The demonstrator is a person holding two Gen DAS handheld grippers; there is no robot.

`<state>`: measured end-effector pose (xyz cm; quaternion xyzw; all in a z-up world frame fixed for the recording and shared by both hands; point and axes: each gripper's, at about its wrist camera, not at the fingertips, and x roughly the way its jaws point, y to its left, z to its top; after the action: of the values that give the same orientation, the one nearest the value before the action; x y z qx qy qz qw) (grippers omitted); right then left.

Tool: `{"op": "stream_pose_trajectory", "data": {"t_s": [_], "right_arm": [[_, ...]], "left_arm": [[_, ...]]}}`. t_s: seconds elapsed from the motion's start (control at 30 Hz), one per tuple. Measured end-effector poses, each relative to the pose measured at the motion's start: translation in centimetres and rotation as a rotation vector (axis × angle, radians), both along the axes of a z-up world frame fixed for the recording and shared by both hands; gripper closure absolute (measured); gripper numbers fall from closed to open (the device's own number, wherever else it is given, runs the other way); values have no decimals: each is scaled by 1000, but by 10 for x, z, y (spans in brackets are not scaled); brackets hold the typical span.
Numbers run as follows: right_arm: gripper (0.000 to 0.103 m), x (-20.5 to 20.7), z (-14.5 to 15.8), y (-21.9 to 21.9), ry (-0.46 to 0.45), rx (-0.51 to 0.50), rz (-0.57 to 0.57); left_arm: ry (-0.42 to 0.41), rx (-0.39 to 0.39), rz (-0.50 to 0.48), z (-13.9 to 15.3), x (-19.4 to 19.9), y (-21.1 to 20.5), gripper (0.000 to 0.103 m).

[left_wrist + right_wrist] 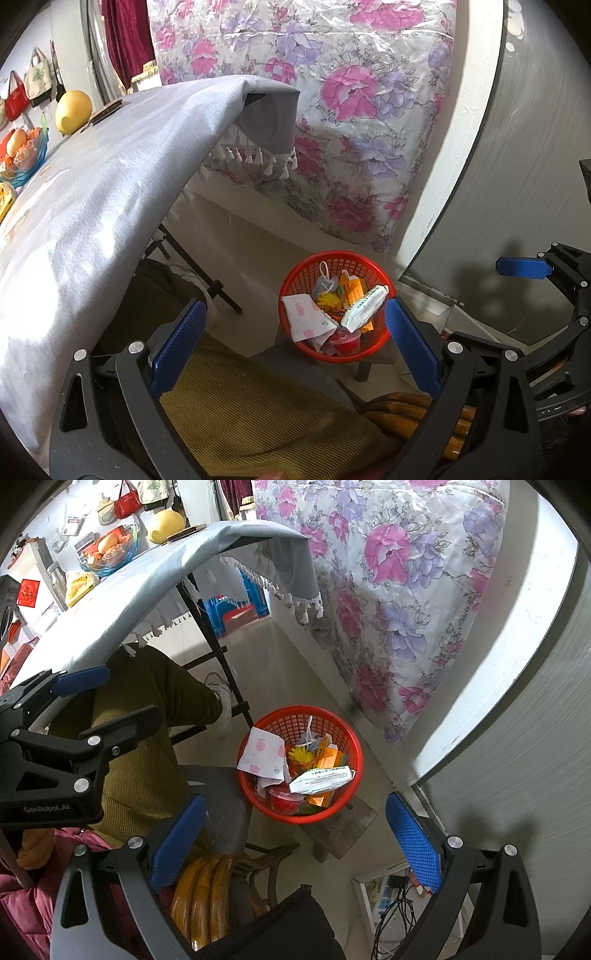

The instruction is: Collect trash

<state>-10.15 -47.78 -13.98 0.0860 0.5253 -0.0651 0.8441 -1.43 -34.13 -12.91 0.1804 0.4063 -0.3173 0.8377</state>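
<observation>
A red mesh basket [345,263] [291,722] stands on a low stool on the floor. It holds a floral paper napkin [306,317] [262,753], a white wipes packet [364,304] [321,777], a red cup [345,341] [284,799] and orange wrappers [351,288]. My left gripper [295,343] hangs open above and just short of the basket, nothing between its blue pads. My right gripper [295,845] is also open and empty, above the basket's near side. The left gripper [107,699] shows at the left of the right wrist view.
A table under a grey cloth [92,203] [140,590] carries a fruit bowl [22,151] and a yellow pomelo [74,112]. A person's leg in olive trousers [147,738] is beside the basket. A floral sheet [332,92] hangs behind, and cables [391,904] lie at the right.
</observation>
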Motion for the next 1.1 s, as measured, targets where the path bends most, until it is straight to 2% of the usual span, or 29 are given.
{"op": "stream_pose_trajectory", "data": {"t_s": [0.57, 1.1], "right_arm": [[7, 2, -4, 2, 7, 5, 4], [7, 3, -4, 2, 8, 5, 5]], "left_arm": [[36, 4, 8, -5, 7, 0, 9], [16, 10, -3, -4, 3, -3, 9]]}}
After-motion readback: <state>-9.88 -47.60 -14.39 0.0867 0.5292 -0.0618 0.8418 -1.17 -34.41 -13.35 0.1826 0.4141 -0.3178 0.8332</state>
